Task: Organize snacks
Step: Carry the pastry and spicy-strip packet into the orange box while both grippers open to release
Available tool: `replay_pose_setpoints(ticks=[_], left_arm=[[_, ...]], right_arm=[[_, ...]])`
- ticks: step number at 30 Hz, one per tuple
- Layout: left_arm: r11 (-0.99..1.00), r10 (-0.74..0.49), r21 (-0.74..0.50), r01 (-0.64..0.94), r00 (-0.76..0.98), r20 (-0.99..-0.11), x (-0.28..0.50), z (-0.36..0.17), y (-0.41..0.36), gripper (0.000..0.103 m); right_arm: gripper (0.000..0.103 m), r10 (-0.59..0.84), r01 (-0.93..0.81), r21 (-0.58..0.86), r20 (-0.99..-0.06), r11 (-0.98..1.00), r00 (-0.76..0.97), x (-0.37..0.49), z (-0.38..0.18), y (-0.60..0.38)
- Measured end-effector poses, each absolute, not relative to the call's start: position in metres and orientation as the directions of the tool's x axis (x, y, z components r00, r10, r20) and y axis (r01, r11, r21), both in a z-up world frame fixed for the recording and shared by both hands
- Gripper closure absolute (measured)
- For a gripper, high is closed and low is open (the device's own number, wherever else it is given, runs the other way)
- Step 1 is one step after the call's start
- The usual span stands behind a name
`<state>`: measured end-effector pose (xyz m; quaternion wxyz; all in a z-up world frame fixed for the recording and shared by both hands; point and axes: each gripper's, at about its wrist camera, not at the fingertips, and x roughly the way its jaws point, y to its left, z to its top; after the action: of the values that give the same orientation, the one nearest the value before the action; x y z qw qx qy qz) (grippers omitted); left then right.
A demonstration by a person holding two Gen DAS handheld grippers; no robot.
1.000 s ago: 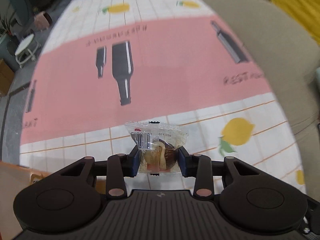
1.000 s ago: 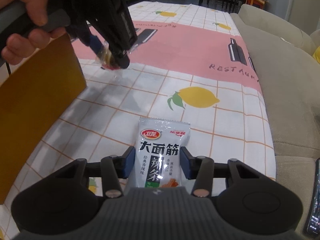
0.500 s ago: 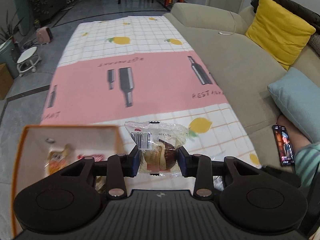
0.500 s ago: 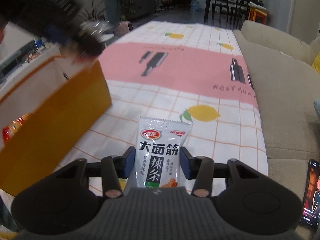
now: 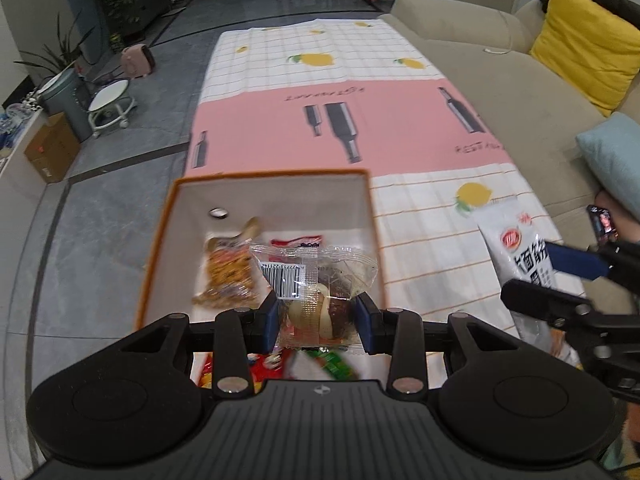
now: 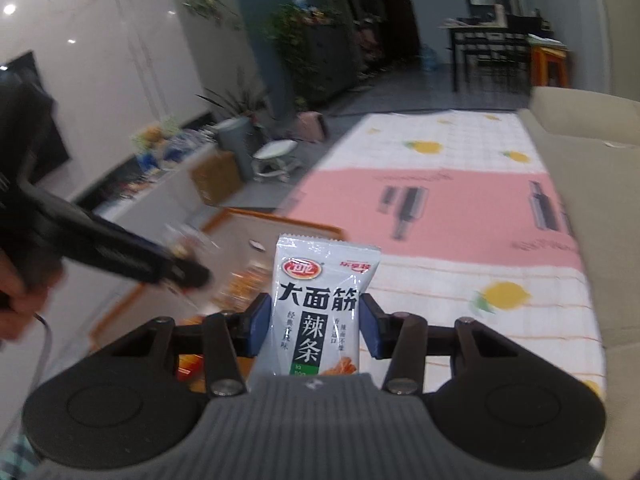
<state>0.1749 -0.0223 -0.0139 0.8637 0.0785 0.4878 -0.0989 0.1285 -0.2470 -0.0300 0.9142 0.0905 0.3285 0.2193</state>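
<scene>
My left gripper (image 5: pixel 316 322) is shut on a clear-wrapped pastry snack (image 5: pixel 316 288) and holds it above the open orange box (image 5: pixel 160 240), which has a white inside and several snack packets in it. My right gripper (image 6: pixel 314 324) is shut on a white spicy-strip packet (image 6: pixel 320 304) with black Chinese characters. It shows at the right of the left wrist view (image 5: pixel 516 256), beside the box. The left gripper appears at the left of the right wrist view (image 6: pixel 188 272), over the box (image 6: pixel 280 220).
The box stands at the near left end of a table with a pink, white and lemon-print cloth (image 5: pixel 392 128). A beige sofa (image 5: pixel 520 80) with yellow and blue cushions runs along the right. A phone (image 5: pixel 602 222) lies on the sofa. Grey floor lies to the left.
My left gripper has moved back and up over the orange box with the pastry. My right gripper has lifted its packet and come close to the box's right side.
</scene>
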Motion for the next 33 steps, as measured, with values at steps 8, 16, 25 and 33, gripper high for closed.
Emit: replay_pose_setpoints(ticks=[8, 16, 25, 33], left_arm=[[0.962, -0.083, 0.055, 0.269, 0.477, -0.875, 0.172, -0.032, 0.005, 0.06], [0.945, -0.061, 0.089, 0.315, 0.436, -0.898, 0.185, -0.059, 0.02, 0.06], [0.924, -0.054, 0.107, 0.367, 0.405, -0.913, 0.207, -0.087, 0.027, 0.06], [0.91, -0.048, 0.114, 0.399, 0.375, -0.926, 0.225, -0.105, 0.028, 0.06]], right_arm=[[0.058, 0.534, -0.442, 0.303, -0.54, 0.844, 0.651, 0.141, -0.003, -0.182], [0.058, 0.511, -0.488, 0.227, -0.621, 0.843, 0.594, 0.182, -0.017, -0.135], [0.058, 0.454, -0.511, 0.146, -0.7, 0.847, 0.552, 0.22, -0.056, -0.106], [0.058, 0.417, -0.517, 0.108, -0.737, 0.849, 0.532, 0.252, -0.081, -0.095]])
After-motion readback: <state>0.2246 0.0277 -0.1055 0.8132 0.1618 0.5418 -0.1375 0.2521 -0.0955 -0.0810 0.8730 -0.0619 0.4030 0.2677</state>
